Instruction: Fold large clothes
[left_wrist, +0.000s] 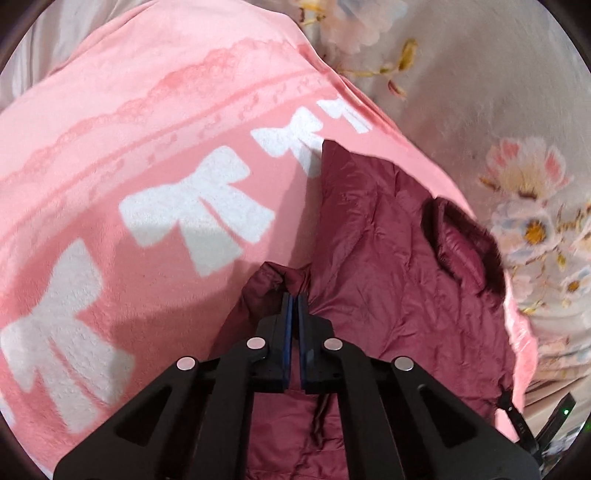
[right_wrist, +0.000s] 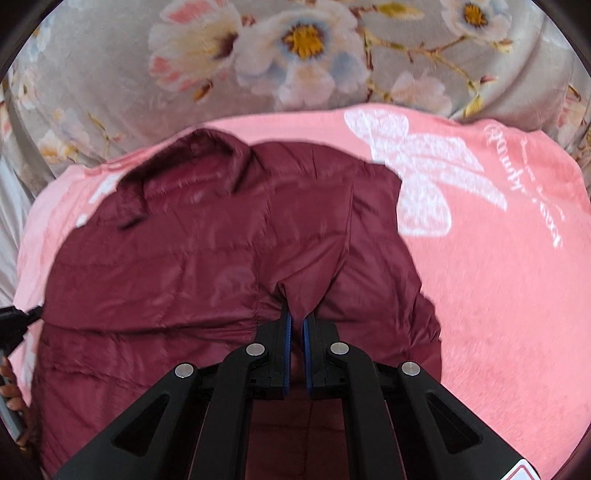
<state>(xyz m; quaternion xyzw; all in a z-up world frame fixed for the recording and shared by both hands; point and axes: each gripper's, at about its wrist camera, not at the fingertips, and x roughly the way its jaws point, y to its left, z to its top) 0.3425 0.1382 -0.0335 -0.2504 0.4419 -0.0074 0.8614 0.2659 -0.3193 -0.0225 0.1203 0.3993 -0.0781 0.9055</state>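
Observation:
A maroon quilted puffer jacket (left_wrist: 384, 236) lies spread on a pink blanket with white bows (left_wrist: 129, 155). Its dark collar (left_wrist: 461, 243) shows at the right in the left wrist view. My left gripper (left_wrist: 294, 295) is shut on a bunched end of the jacket's fabric, which looks like a sleeve cuff (left_wrist: 275, 278). In the right wrist view the same jacket (right_wrist: 177, 266) fills the centre on the pink blanket (right_wrist: 498, 295). My right gripper (right_wrist: 296, 314) is shut on a pinched fold of the jacket (right_wrist: 306, 280).
A grey bedcover with a flower print (right_wrist: 295, 48) lies under and around the blanket, also in the left wrist view as the floral bedcover (left_wrist: 517, 147). At the left edge of the right wrist view a hand (right_wrist: 11, 391) holds the other gripper's handle.

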